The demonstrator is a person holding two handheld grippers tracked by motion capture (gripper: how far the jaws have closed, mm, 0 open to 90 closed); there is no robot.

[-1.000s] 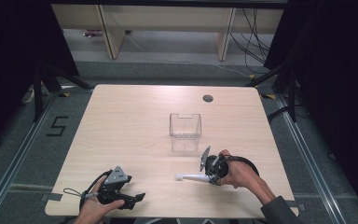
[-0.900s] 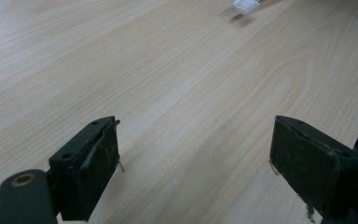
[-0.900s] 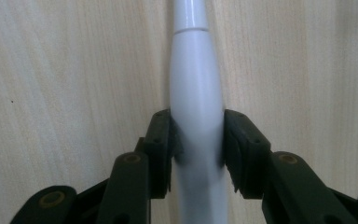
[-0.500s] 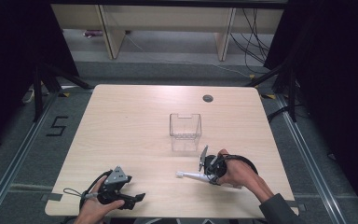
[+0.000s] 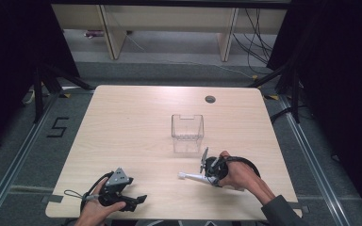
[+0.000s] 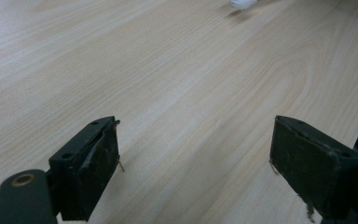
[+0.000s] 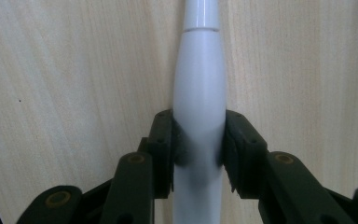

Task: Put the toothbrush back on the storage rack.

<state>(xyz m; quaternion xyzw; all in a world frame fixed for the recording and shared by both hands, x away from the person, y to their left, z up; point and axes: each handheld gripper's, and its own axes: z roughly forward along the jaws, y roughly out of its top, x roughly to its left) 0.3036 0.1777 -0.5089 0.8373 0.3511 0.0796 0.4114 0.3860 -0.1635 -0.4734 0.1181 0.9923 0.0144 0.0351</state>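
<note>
A slim white pen-shaped object [image 5: 188, 177] lies on the wooden table [image 5: 136, 122] near its front right. My right gripper [image 5: 201, 178] points left along the table, and in the right gripper view it [image 7: 199, 144] is shut on the thick part of the white object [image 7: 199, 93], with a black pad pressed to each side. My left gripper [image 5: 139, 200] rests at the table's front left, held by a hand. In the left gripper view my left gripper [image 6: 196, 163] stands open over bare wood, and a white tip [image 6: 242, 3] shows at the top edge.
A small clear plastic box [image 5: 187, 127] stands upright in the middle of the table, just beyond the right hand. A round cable hole [image 5: 210, 99] sits near the far edge. Shelving legs and cables stand on the floor beyond the table.
</note>
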